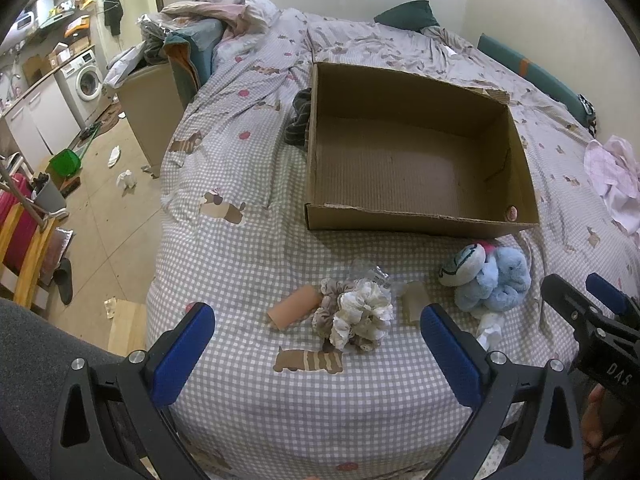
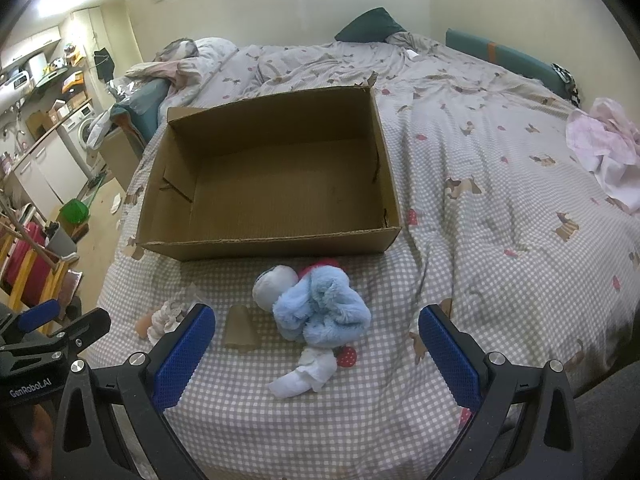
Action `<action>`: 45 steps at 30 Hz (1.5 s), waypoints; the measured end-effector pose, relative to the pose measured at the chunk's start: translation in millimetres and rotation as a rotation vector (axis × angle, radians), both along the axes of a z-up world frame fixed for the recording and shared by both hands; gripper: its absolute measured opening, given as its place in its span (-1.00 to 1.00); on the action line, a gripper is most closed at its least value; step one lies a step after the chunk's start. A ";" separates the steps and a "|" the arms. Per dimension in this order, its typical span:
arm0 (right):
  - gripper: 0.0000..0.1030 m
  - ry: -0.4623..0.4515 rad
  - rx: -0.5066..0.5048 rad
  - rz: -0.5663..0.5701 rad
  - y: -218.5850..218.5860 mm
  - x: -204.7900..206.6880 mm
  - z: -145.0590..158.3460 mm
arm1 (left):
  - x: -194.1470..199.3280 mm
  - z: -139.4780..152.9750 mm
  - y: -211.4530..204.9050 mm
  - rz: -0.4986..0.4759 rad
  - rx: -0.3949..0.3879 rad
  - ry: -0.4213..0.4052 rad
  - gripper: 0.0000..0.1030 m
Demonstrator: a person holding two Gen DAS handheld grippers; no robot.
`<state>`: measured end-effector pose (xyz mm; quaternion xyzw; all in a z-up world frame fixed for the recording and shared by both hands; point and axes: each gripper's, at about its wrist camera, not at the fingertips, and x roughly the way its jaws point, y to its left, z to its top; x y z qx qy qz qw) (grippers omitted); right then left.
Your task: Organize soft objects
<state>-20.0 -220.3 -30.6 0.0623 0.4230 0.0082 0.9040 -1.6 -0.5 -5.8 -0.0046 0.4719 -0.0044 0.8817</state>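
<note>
Above the checked bedspread (image 1: pixel 248 248), left tongs (image 1: pixel 318 334) and right tongs (image 2: pixel 316 334) gape wide, holding nothing.

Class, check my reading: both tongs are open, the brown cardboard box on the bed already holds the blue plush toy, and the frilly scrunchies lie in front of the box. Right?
One error: the brown cardboard box is empty. The right wrist view shows the blue plush toy on the checked bedcover in front of it. Both tongs, left and right, are open; the frilly scrunchies do lie there.
</note>
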 end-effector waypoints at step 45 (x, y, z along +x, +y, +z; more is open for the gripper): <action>1.00 0.004 0.028 -0.007 -2.1 0.9 1.3 | 0.7 -0.1 0.1 -0.009 0.003 0.005 0.99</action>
